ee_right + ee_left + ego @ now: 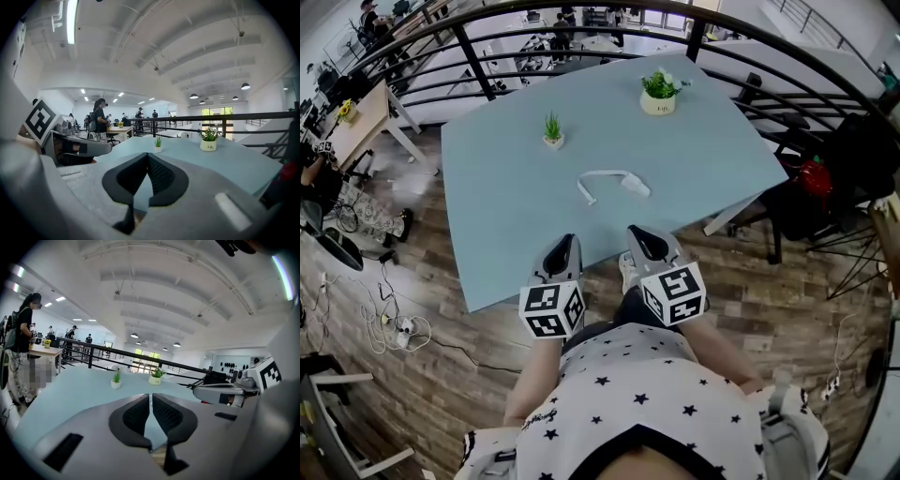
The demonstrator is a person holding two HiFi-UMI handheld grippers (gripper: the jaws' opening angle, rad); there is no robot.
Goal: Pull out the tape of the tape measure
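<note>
We see the tape measure (610, 182) lying near the middle of a pale blue surface (502, 220). It is white. What looks like a small case sits at its right end, and a thin white strip runs left from it in a shallow arc and ends in a short hooked tail. As far as the head view shows, some tape already lies out of the case. The thing is small in the frame, so we cannot tell how much more is wound inside. Neither gripper view shows it.

Closer to us, at the near edge of the surface, the left gripper (566, 241) and the right gripper (636, 232) hover side by side, well apart from the tape measure and pointing towards it. Each gripper's own view shows its dark pads clenched together with nothing between them, only bare surface beyond.

Further back stand two small potted plants, one (552, 130) behind the tape measure and a larger one (659, 92) to the right.

We judge that no grip is in hand at this moment. The scene fits a tape drawn out and let go, and equally a tape partly out and due for a further pull. Any further pull would need one gripper to pin the case and the other to pinch the hooked end.
</note>
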